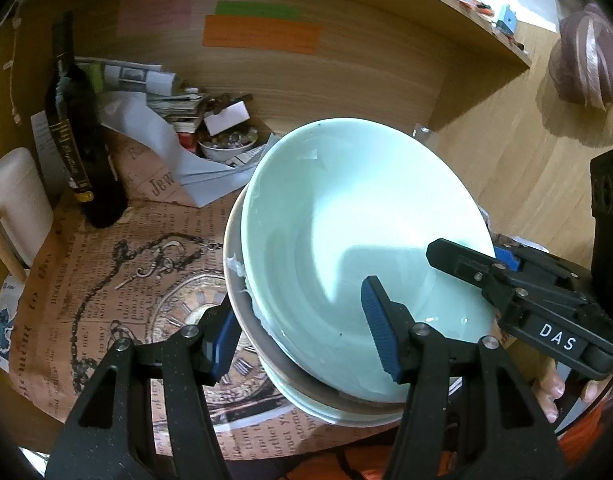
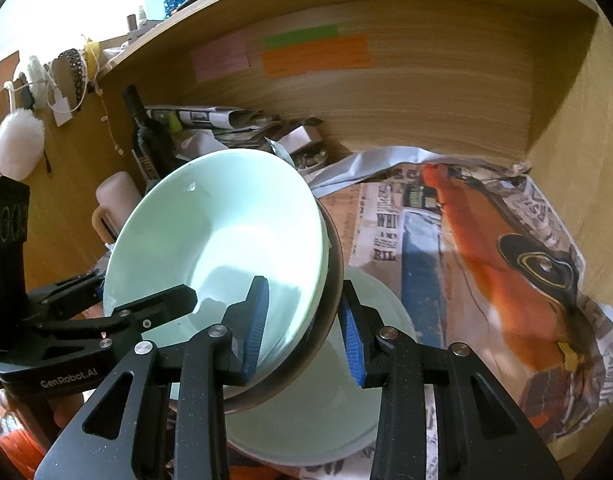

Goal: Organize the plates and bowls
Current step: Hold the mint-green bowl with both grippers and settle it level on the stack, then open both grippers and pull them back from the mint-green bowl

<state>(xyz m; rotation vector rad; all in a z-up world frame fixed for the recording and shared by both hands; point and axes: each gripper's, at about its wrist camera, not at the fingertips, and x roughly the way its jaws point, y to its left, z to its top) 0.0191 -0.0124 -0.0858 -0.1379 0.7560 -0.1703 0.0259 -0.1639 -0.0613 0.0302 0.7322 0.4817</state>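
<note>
Newspaper-lined worktop (image 1: 106, 280) below; both tongs, left (image 1: 302, 340) and right (image 2: 302, 332), clamp tilted stacked bowls (image 1: 346, 240) (top bowl could slide off).

Wooden shelf (image 2: 426, 92): newspaper (image 1: 106, 280), bottle (image 1: 78, 136), mug (image 1: 14, 204).

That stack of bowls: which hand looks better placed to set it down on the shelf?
Probably both together. The left gripper and the right gripper each clamp an opposite rim of the tilted bowl stack. Neither looks able to carry it level alone.
</note>
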